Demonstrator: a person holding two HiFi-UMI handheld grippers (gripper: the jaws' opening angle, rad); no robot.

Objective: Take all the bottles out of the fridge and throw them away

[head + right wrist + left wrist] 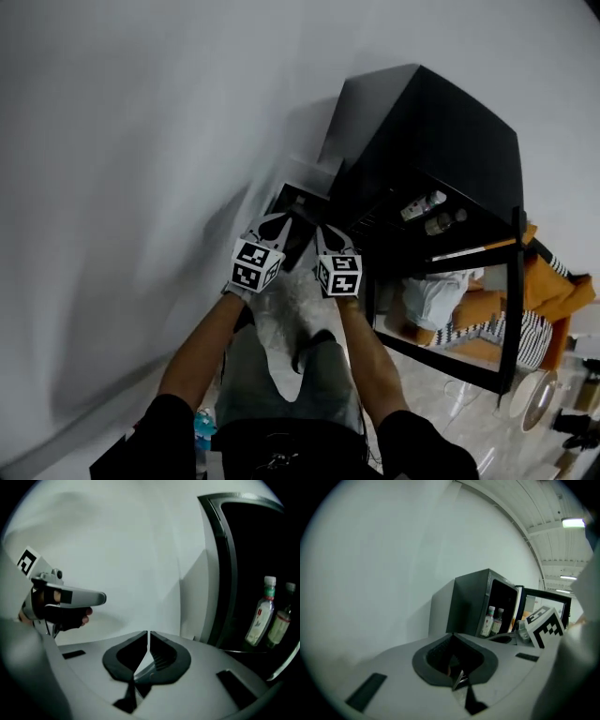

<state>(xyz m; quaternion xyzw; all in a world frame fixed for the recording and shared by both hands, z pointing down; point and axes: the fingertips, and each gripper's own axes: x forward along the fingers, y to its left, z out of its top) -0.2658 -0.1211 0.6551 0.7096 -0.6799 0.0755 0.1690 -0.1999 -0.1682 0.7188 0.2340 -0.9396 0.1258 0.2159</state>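
Note:
A black fridge (422,122) stands open, its glass door (511,309) swung out to the right. Two clear bottles (424,205) (444,221) stand side by side on its shelf. They also show in the left gripper view (488,620) and in the right gripper view (261,613) (281,620). Both grippers hover side by side left of the fridge opening, well short of the bottles. The left gripper (278,223) (452,634) has its jaws together with nothing in them. The right gripper (325,234) (148,633) shows only a hairline slit between its jaws and holds nothing.
A white wall (141,141) fills the left. A light grey box-like thing (305,178) sits against the fridge's left side, just ahead of the grippers. Beyond the door lie a white bag (436,295) and orange and striped cloth (553,291). The person's legs stand on a pale floor (281,319).

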